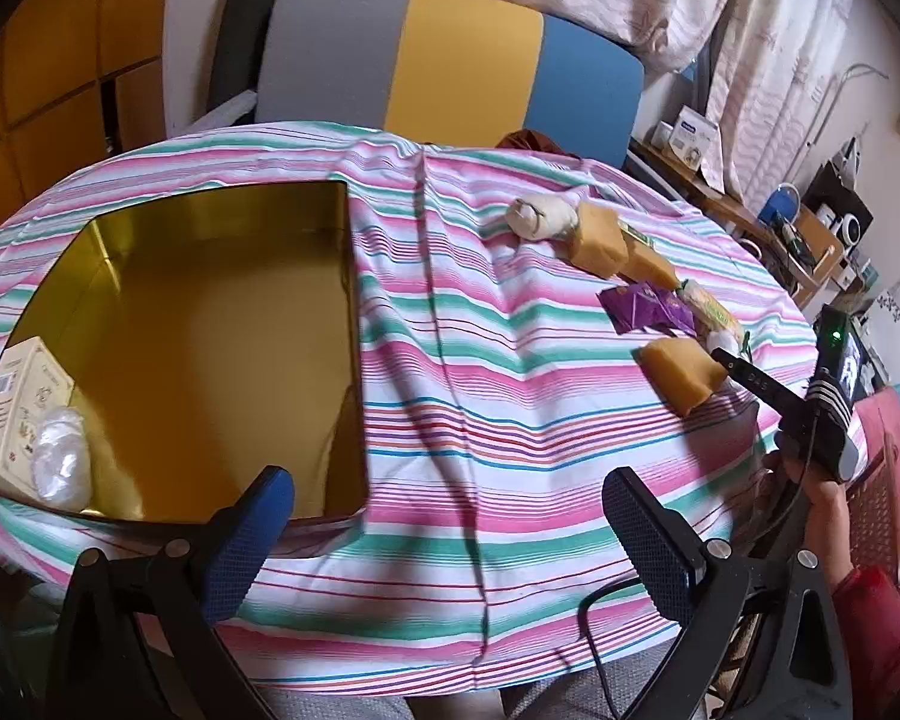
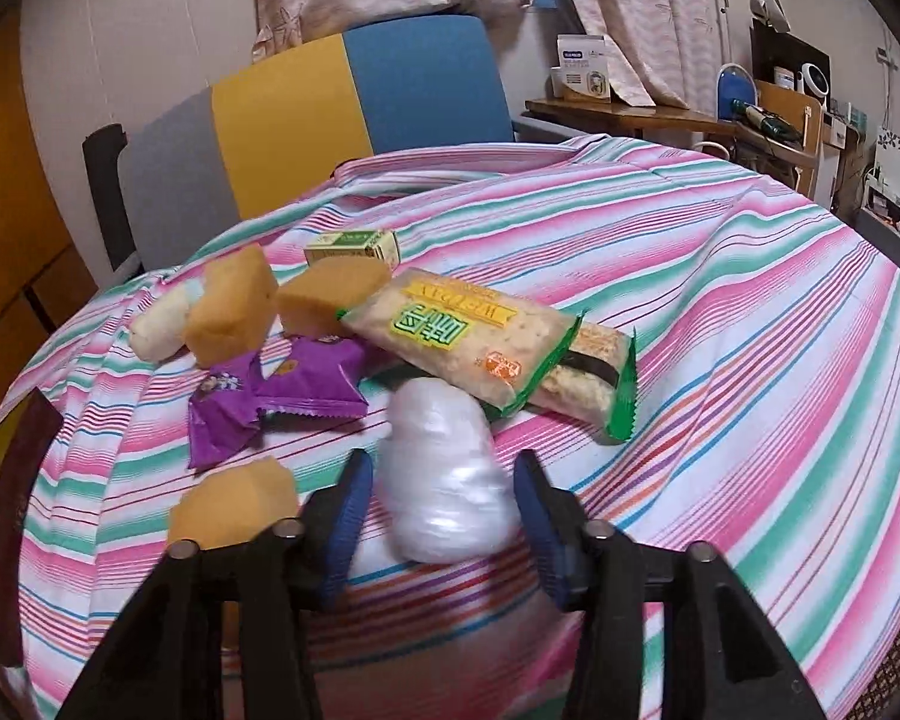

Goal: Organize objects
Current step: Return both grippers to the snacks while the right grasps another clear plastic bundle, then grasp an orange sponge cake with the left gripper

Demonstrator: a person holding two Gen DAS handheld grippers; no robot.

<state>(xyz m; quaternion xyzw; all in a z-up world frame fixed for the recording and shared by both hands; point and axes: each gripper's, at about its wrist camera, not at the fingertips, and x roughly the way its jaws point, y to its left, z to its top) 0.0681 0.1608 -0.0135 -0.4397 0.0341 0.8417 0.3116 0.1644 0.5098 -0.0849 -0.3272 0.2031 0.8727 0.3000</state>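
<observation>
A gold tin box [image 1: 222, 324] lies open on the striped tablecloth at the left; a cream carton [image 1: 18, 414] and a clear plastic-wrapped bundle [image 1: 60, 462] sit in its near left corner. My left gripper [image 1: 444, 528] is open and empty, just in front of the tin's near right corner. My right gripper [image 2: 444, 498] is open, its jaws on either side of a clear plastic-wrapped bundle [image 2: 450, 480] on the cloth; the pads do not visibly press it. It also shows in the left wrist view [image 1: 744, 366], at the snack pile.
The pile holds several yellow sponge cakes [image 2: 234, 504], purple packets [image 2: 270, 390], a cracker pack [image 2: 468, 336], a rice bar [image 2: 582, 384], a small green box [image 2: 354, 246] and a white roll [image 2: 162, 324]. A grey, yellow and blue chair back [image 1: 450, 72] stands behind the table.
</observation>
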